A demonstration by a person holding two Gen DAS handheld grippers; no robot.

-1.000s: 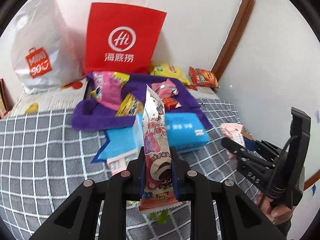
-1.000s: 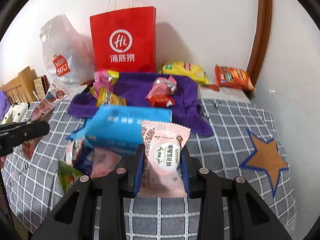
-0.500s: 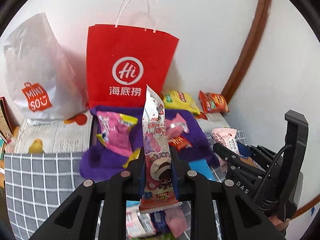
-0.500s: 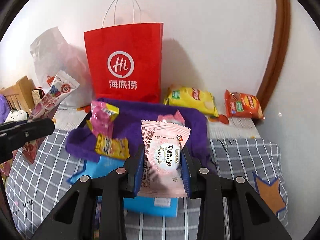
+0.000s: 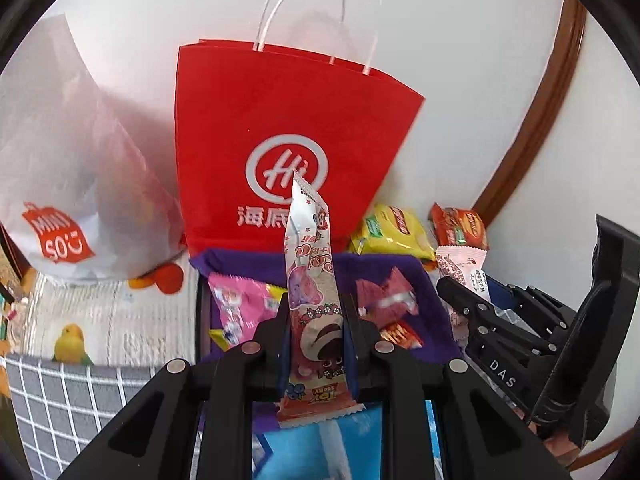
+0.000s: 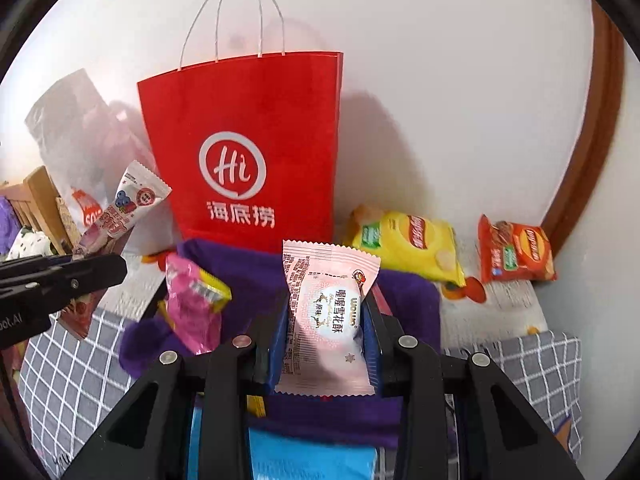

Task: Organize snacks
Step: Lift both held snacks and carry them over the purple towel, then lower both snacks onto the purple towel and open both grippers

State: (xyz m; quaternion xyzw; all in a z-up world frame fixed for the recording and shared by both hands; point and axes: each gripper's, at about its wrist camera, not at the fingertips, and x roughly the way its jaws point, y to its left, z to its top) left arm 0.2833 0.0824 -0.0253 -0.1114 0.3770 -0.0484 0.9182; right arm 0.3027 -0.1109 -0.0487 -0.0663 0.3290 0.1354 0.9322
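Observation:
My left gripper is shut on a long pink cartoon snack packet that stands upright between its fingers. My right gripper is shut on a pale pink snowflake-pastry packet. Both hang over a purple cloth that holds a bright pink packet and other small snacks. A red paper bag with white handles stands upright just behind the cloth. In the left wrist view my right gripper shows at the right with its packet; in the right wrist view the left gripper shows at the left.
A white plastic shopping bag leans left of the red bag. A yellow chip bag and an orange chip bag lie by the wall at the right. A blue pack lies below the grippers on the grey checked cover.
Both grippers have moved forward and a little up toward the red bag, each keeping its packet. The purple cloth and the bag are much closer; the blue pack has slipped under the grippers.

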